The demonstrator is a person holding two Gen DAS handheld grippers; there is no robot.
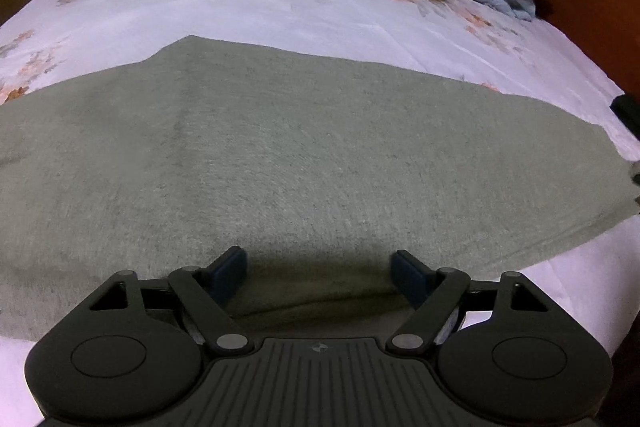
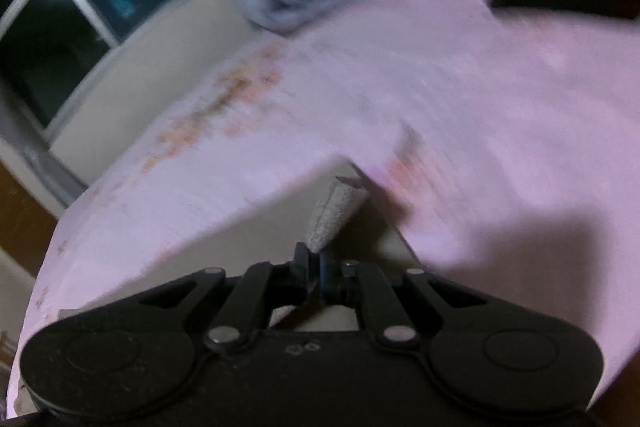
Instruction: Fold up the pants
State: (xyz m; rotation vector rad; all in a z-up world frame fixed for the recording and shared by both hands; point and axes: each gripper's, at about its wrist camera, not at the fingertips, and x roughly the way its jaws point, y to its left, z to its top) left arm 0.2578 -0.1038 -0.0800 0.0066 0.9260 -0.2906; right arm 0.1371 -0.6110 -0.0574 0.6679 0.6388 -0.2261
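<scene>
Pants (image 1: 304,155): grey, flat across bed (image 1: 280,3) near edge; right gripper (image 2: 316,263) jaws clamped on a pinched end, left gripper (image 1: 318,267) jaws apart above cloth; advice: carry end over level, align edges, hold fold line down.

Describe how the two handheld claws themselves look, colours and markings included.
Both are matte black. The left claw has dark blue finger pads, silver pivot pins, two round discs and a ribbed centre plate with a small crosshair mark. The right claw, blurred, shows the same black linkage, silver pins and a blue pad edge. No cables or sleeves visible.
</scene>
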